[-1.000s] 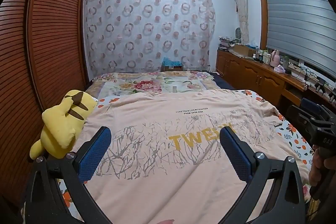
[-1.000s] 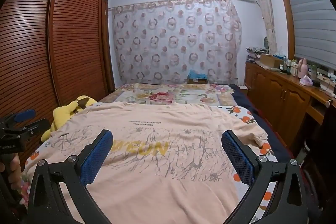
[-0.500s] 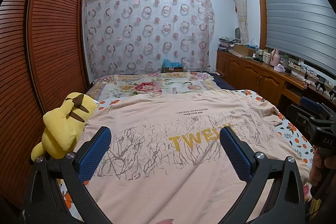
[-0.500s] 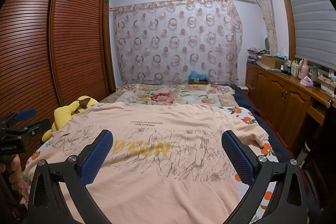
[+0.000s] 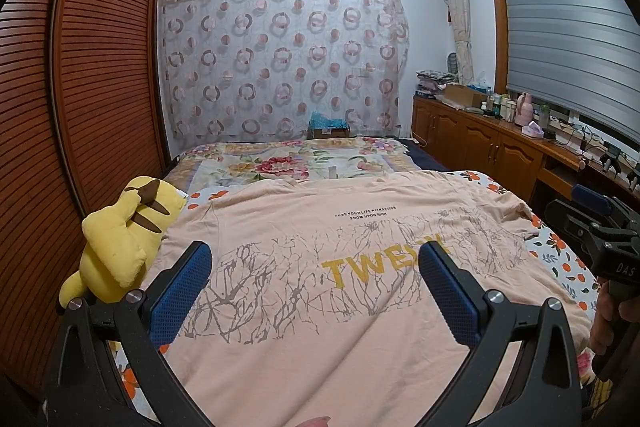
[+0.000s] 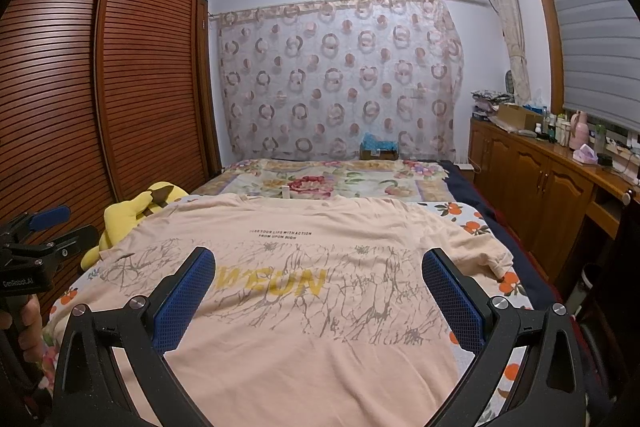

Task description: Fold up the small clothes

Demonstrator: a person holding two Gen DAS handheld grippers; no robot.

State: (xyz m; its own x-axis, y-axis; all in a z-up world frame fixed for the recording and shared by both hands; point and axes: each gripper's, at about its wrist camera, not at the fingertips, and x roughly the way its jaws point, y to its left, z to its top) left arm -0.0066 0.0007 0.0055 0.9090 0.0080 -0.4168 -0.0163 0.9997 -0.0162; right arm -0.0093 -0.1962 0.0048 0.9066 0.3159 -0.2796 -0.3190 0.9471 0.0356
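Observation:
A peach T-shirt with grey branch print and yellow letters lies spread flat on the bed, its collar toward the far end. My left gripper hovers open above the shirt's lower left part, nothing between its blue pads. My right gripper hovers open above the shirt's lower right part, also empty. Each gripper shows in the other's view: the right one at the edge, the left one at the edge, both held by a hand.
A yellow plush toy lies at the shirt's left shoulder beside the slatted wardrobe. A floral blanket covers the far bed. Wooden cabinets with bottles and boxes line the right wall.
Both views have tilted slightly upward and pulled back a little, showing more ceiling; the shirt and plush toy lie unchanged and both grippers remain open.

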